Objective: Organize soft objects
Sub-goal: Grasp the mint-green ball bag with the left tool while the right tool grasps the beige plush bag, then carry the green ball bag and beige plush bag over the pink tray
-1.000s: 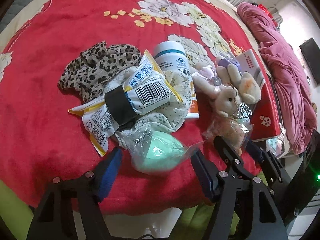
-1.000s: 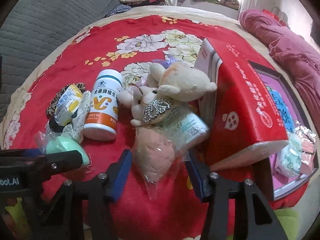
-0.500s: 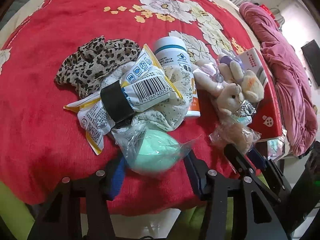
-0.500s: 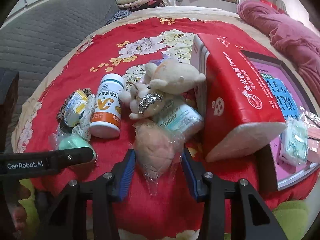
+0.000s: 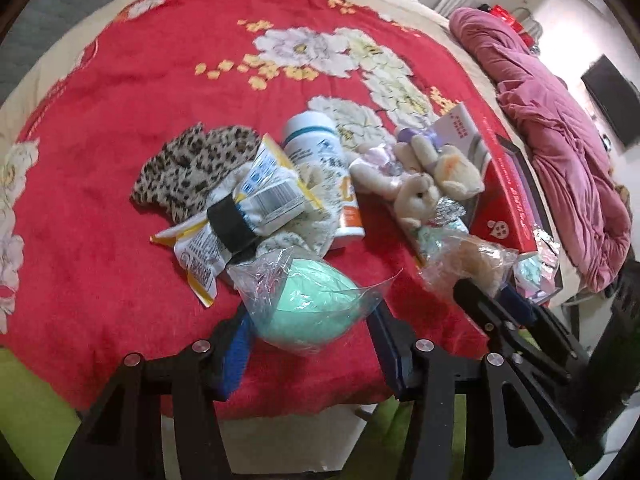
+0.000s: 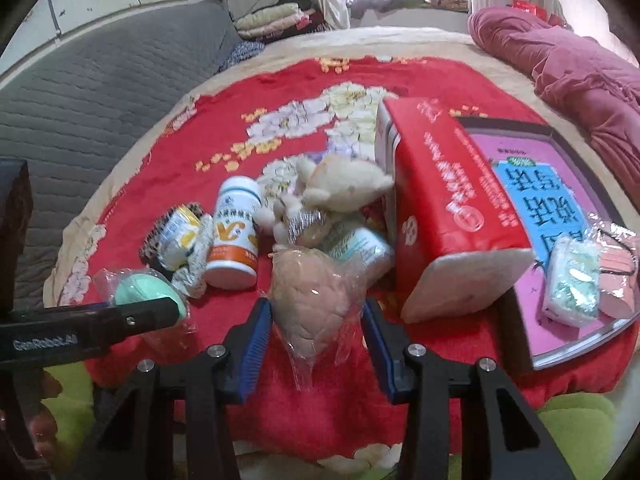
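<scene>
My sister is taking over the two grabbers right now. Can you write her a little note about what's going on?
Left gripper: shut on the green sponge in its clear bag.
Right gripper: shut on the pink sponge in its clear bag.
Both jaws have just been closing on them.
Still heaped on the red blanket: leopard cloth, snack packet, white bottle, plush toys, red tissue pack.
Done: both sponges gripped.
Left: put them somewhere, then sort the rest.
</scene>
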A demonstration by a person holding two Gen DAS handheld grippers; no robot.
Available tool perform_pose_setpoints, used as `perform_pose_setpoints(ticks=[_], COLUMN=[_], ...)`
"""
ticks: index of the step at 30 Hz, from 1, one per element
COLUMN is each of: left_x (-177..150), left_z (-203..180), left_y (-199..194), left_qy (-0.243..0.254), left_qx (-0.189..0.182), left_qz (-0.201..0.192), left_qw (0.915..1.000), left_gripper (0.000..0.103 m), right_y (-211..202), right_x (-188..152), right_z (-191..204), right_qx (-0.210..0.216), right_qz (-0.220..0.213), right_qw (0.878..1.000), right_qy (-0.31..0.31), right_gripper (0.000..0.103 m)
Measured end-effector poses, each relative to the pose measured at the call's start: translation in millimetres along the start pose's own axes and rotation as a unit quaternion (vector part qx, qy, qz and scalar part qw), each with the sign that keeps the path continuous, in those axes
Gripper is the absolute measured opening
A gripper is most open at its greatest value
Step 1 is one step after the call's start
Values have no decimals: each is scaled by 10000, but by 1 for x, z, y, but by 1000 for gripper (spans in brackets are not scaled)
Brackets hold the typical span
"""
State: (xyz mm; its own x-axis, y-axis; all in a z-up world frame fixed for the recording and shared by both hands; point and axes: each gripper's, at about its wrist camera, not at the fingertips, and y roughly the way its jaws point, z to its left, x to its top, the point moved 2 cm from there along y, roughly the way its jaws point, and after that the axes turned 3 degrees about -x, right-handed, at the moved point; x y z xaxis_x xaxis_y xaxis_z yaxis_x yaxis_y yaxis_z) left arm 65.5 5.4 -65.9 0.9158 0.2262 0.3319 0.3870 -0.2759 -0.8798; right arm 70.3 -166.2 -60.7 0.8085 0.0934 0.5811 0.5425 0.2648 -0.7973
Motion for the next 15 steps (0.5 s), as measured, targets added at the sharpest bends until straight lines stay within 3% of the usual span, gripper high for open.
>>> perform_pose_setpoints(ticks=[15], left_x=[5], left_z=[-31], left_y=[-32], left_qy=[320], left_qx=[-211], left_qz=[-314], left_qw=[9988], left_gripper=[56], right_y=[-62], right_x=[18], right_z=[-22], right_qx=[48], right_qz=[-568], right_qw=[9978], right_qy=[328], right_gripper=[46])
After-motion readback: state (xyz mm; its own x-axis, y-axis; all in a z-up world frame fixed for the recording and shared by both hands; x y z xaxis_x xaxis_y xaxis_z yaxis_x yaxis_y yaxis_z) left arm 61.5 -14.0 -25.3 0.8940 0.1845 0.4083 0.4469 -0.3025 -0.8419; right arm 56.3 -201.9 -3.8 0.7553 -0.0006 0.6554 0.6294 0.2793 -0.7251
